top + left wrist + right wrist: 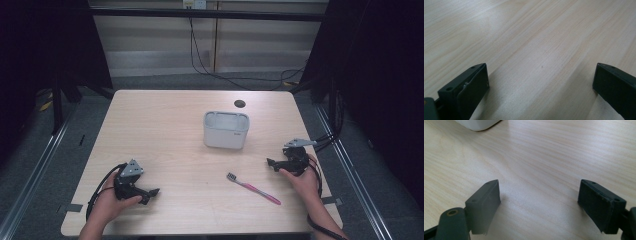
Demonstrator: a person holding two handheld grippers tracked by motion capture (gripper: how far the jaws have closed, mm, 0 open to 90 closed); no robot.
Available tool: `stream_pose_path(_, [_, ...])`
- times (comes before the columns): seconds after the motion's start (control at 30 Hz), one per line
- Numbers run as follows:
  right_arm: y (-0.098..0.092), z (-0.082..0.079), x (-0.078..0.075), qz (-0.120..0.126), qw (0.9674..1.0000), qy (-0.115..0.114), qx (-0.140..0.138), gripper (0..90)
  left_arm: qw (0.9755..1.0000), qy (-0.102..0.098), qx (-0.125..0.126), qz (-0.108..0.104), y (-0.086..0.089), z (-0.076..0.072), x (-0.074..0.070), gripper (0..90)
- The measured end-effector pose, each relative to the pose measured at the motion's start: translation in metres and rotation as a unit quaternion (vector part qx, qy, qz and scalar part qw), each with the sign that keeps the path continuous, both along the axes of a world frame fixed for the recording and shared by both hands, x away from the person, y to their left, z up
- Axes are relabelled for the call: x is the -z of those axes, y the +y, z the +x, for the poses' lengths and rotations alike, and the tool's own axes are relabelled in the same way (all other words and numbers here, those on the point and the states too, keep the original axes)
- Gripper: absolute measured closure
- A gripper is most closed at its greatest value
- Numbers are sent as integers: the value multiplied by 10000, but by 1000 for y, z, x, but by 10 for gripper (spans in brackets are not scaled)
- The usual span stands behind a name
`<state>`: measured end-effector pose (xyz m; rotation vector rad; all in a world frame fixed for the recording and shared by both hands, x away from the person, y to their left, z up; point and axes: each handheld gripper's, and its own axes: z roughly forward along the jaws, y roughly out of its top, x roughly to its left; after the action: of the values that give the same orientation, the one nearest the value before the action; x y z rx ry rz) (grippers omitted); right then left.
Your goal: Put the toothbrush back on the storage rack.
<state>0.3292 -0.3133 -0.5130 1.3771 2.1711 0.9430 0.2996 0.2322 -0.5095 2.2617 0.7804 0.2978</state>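
Toothbrush on table, in front of container, right of centre

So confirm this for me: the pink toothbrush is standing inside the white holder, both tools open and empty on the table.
Wrong about the toothbrush: the high view shows it lying flat on the table, in front of the white holder. The left tool and right tool are open and empty.

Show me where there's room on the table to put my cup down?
Lots of room. The widest bare patch runs from the left gripper up the left side of the table, beside the white container. Bare wood also lies behind the container near the dark hole. It is busiest at the front right, between the pink toothbrush and the right gripper.
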Motion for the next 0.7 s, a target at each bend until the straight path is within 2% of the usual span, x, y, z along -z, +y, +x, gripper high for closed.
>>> stream_pose_path(0.37, [-1,-2,0,19,10000,20,-50,166,10000,1,-3,-2,0,0,0,0])
stream_pose_path(0.43, [-1,-3,-4,19,9998,188,-39,187,10000,2,-3,0,0,0,0,0])
stream_pose_path(0.47, [-2,-3,-6,195,9994,270,-59,192,10000,0,-4,-15,0,0,0,0])
stream_pose_path(0.5, [-2,-3,-6,195,9994,270,-59,192,10000,0,-4,-15,0,0,0,0])
stream_pose_path(0.57, [-1,-4,-9,346,9988,313,-113,193,10000,10,19,-9,0,1,0,0])
stream_pose_path(0.6, [1,-5,-13,443,9983,302,-224,200,10000,10,19,-9,0,1,0,0])
stream_pose_path(0.7, [5,-7,-19,397,9981,353,-321,200,10000,9,22,-8,-1,1,0,0])
